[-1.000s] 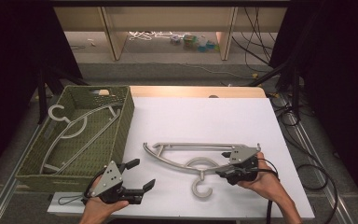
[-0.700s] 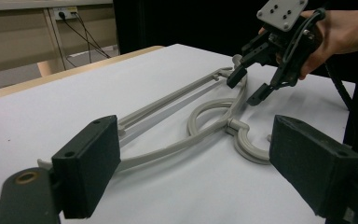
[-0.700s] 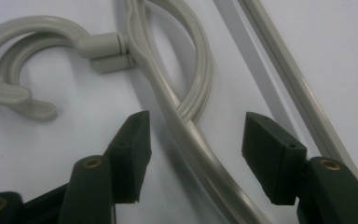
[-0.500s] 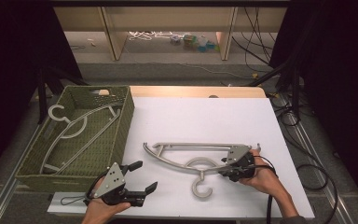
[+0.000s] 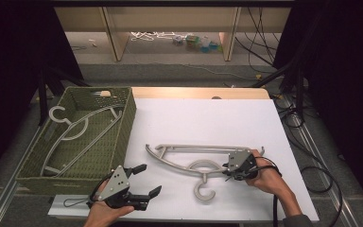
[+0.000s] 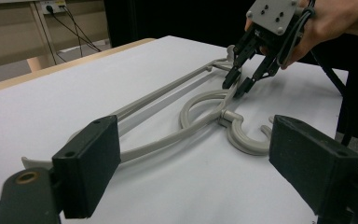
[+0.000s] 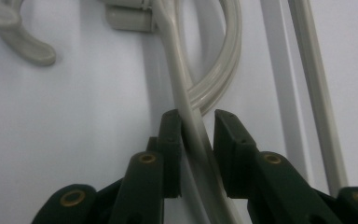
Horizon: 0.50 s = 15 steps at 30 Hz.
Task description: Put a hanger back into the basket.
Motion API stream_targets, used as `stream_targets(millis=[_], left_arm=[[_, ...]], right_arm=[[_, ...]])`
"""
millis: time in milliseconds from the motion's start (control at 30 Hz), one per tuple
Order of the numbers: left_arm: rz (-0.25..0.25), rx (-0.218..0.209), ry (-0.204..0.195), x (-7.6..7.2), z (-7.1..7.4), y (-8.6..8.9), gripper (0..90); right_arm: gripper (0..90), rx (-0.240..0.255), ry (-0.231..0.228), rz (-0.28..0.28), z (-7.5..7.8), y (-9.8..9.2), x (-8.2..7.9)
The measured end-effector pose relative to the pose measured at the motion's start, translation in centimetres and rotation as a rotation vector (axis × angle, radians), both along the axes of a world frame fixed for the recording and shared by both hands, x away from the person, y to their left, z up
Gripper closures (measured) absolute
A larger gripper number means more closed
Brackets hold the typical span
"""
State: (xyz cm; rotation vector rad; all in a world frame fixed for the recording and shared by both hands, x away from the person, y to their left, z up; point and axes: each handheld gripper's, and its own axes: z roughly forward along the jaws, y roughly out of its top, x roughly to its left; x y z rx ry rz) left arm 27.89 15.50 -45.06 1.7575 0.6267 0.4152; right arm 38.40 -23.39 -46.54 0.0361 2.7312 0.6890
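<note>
Grey hanger [image 5: 189,163] flat on white tabletop [image 5: 208,123]; right tool [image 5: 227,171] just closing, arm between jaws; left tool [image 5: 144,182] spread, empty.

The left gripper [image 5: 142,182] rests low at the near left of the table in the person's left hand [image 5: 105,213], its jaws spread wide and pointing right. The right gripper [image 5: 228,170], held in the right hand [image 5: 264,172] at the near right, points left; its jaws have just been closing and stand narrow.
</note>
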Motion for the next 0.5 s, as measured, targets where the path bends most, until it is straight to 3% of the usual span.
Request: stream_targets(millis=[67,133,167,233,367,400,433,500], left_arm=[[-0.008,0.008,-0.004,0.1,-0.1,-0.1,16.4],[-0.008,0.01,-0.001,0.2,-0.1,-0.3,16.8],[-0.007,0.007,0.008,0.3,-0.2,-0.6,16.8],[-0.027,0.049,-0.006,0.5,-0.3,-1.4,18.4],[-0.048,0.069,-0.017,1.0,-0.2,-2.6,20.7],[-0.062,0.092,-0.029,1.4,-0.3,-3.2,22.5],[-0.068,0.164,-0.091,2.1,-0.6,-4.1,24.2],[-0.072,0.182,-0.099,2.4,-0.7,-4.5,24.8]], right_arm=[[76.6,0.001,-0.044,0.065,0.6,0.1,-0.2],[77.9,0.004,-0.052,0.102,1.0,0.1,-0.4],[77.9,0.004,-0.052,0.102,1.0,0.1,-0.4],[79.3,0.003,-0.082,0.133,1.5,0.1,-0.7],[81.1,0.018,-0.084,0.177,2.0,0.2,-0.9],[81.3,0.017,-0.084,0.185,2.1,0.2,-1.0],[81.6,0.012,-0.091,0.181,2.3,0.2,-1.1],[81.9,0.004,-0.088,0.196,2.4,0.3,-1.3]])
